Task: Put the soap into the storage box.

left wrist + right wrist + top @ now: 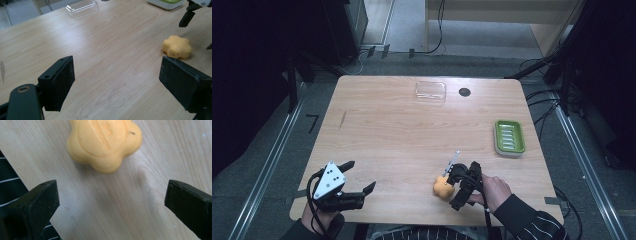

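Observation:
A yellow flower-shaped soap (pixel 443 187) lies flat on the wooden table (pixel 387 130) near its front edge. My right gripper (pixel 452 190) is open just to the right of it, jaws pointing at it. In the right gripper view the soap (pixel 103 143) lies just beyond the gripper (pixel 112 195), with bare wood between the jaws. My left gripper (pixel 361 175) is open at the front left, holding nothing. The left gripper view looks between its wide-apart jaws (pixel 117 67) toward the soap (pixel 177 46), with a jaw of the right gripper (pixel 187 18) past it.
A green ribbed soap dish (pixel 509 137) sits near the table's right edge and also shows in the left gripper view (pixel 167 3). A clear plastic tray (pixel 430 92) lies at the back centre beside a round black hole (pixel 464 92). Cables cross the floor beyond.

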Motion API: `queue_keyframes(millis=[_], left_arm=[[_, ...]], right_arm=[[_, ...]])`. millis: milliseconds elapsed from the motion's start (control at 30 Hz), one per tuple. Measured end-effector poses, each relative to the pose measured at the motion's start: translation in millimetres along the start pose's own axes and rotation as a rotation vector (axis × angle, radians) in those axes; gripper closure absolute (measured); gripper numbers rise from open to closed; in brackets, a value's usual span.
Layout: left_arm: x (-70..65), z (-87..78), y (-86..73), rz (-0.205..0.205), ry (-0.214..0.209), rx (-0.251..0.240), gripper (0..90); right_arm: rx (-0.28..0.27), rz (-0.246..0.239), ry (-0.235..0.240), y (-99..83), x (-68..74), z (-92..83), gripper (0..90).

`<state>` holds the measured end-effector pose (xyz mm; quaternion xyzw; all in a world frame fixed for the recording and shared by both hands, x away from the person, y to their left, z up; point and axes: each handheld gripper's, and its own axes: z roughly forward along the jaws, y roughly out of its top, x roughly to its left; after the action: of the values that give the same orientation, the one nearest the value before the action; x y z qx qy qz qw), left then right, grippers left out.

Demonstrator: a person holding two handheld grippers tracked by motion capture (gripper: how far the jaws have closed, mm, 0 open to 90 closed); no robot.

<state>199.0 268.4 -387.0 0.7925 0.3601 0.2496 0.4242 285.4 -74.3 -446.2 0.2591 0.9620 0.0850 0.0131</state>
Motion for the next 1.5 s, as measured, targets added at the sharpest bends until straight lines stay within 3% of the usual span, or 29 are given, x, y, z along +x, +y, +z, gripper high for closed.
queue_keyframes(millis=[700, 1167, 1500], left_arm=[[-1.3, 0.7, 0.6, 0.006, 0.004, 0.003, 13.6], [-1.1, 0.0, 0.3, 0.003, 0.002, 0.000, 13.6], [-0.9, -0.5, 0.1, 0.003, 0.006, -0.003, 13.6]], right_arm=[[0.012, -0.065, -0.005, 28.3, 4.0, 9.4, 0.0], [0.071, -0.122, 0.014, 45.0, 6.5, 20.4, 0.0], [0.091, -0.113, 0.013, 48.4, 4.0, 26.8, 4.3]])
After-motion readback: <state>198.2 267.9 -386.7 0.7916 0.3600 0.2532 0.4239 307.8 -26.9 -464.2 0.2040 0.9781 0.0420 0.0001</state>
